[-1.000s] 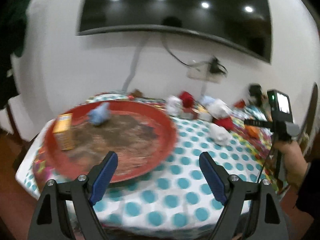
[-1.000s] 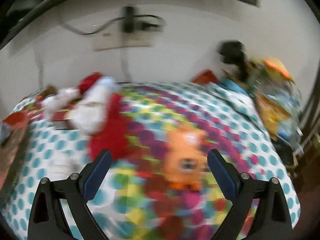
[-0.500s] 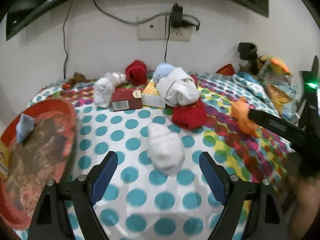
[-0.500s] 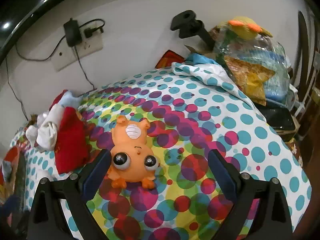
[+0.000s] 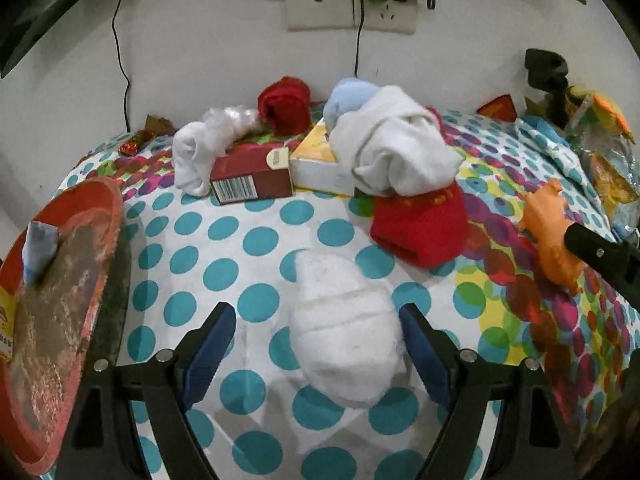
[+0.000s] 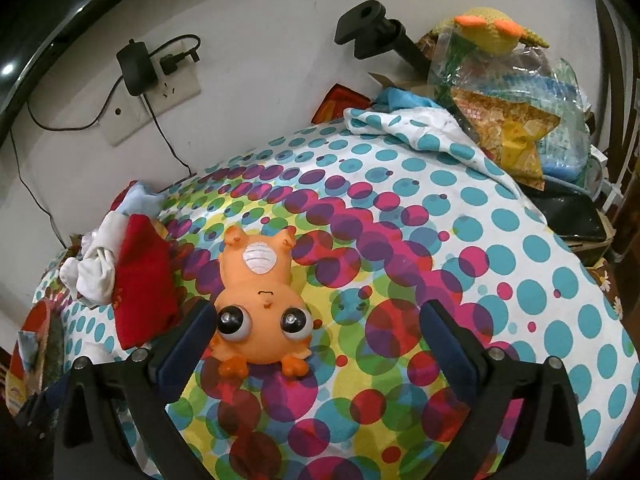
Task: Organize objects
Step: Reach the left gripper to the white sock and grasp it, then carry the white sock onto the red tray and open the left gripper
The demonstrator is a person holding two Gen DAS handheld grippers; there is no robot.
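My left gripper (image 5: pixel 318 330) is open, with a white rolled sock (image 5: pixel 344 332) lying on the dotted cloth between its fingers, closer to the right one. My right gripper (image 6: pixel 318 326) is open over an orange bug-eyed toy (image 6: pixel 260 300), which lies close to its left finger; the toy also shows in the left wrist view (image 5: pixel 550 224). A red tray (image 5: pixel 60 300) at the left holds a blue cloth (image 5: pixel 38 242). A red sock (image 5: pixel 420 226), a white sock bundle (image 5: pixel 392 148) and a dark red box (image 5: pixel 250 178) lie behind.
A yellow box (image 5: pixel 316 156), another white sock (image 5: pixel 196 152), a red roll (image 5: pixel 286 106) and a light blue sock (image 5: pixel 350 94) sit near the wall. Plastic bags of things (image 6: pixel 508 88) and a black mount (image 6: pixel 372 34) crowd the far right. Cables hang from a wall socket (image 5: pixel 352 12).
My left gripper swung from the red tray to the right and closed in on the white sock. My right gripper moved nearer the orange toy, which now lies between its fingers.
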